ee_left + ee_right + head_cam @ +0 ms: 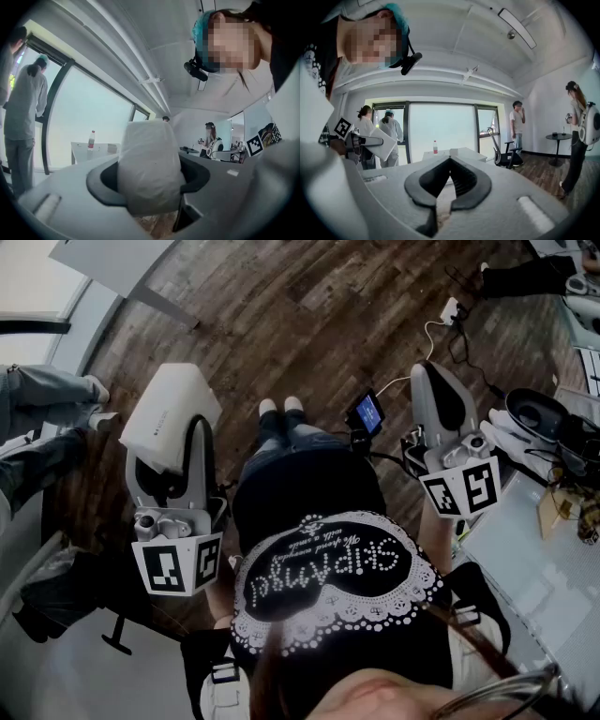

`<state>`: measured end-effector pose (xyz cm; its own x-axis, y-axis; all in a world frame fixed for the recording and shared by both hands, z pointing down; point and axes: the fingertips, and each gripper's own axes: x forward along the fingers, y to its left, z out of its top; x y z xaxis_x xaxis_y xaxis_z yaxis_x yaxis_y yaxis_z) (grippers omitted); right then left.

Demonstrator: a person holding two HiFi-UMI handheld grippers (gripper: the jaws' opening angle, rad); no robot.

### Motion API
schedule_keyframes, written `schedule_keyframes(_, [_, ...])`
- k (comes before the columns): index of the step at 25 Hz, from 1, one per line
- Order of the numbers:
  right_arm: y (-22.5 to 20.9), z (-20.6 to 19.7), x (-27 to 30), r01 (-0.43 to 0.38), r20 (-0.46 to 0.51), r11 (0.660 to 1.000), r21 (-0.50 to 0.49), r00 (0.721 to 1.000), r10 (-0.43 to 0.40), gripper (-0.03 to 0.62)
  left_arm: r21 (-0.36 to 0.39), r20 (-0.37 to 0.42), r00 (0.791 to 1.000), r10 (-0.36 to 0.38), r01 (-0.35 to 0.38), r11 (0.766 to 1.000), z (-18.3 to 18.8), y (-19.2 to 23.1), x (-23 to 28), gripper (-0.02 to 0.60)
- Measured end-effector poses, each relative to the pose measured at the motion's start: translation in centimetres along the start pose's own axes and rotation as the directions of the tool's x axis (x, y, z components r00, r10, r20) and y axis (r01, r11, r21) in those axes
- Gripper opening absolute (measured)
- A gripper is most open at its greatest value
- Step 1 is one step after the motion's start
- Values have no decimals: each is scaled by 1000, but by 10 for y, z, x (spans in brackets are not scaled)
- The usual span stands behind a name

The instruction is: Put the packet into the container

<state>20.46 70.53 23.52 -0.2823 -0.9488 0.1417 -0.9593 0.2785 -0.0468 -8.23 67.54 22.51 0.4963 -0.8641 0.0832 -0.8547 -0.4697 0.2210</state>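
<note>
Left gripper view showed the left gripper (149, 180) clamped wide on the white packet (149, 150), held in the air. The right gripper's (449, 161) jaws met, empty. No container showed, so the placing remained undone.

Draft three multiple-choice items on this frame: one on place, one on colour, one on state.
1. Where is the packet?
A) dropped, loose
B) between the left tongs
C) out of sight

2. What colour is the packet?
A) white
B) red
C) green

3. The right tongs are:
A) wide open
B) shut, empty
C) shut on the packet

Key:
1 B: the left gripper view shows the pads clamped on it.
2 A: it looks white in the head view and the left gripper view.
3 B: the tips meet with nothing between them.
</note>
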Motion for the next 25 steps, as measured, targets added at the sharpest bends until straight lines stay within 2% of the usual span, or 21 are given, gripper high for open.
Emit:
schedule_keyframes(18, [-19, 3, 7, -57, 11, 998, 10, 998, 56, -3, 8, 12, 1000, 26, -26, 1000, 3, -21, 14, 287])
schedule_keyframes(25, [-9, -16, 21, -133, -12, 982, -134, 991, 132, -2, 111, 1, 994, 108, -108, 988, -23, -34, 34, 285])
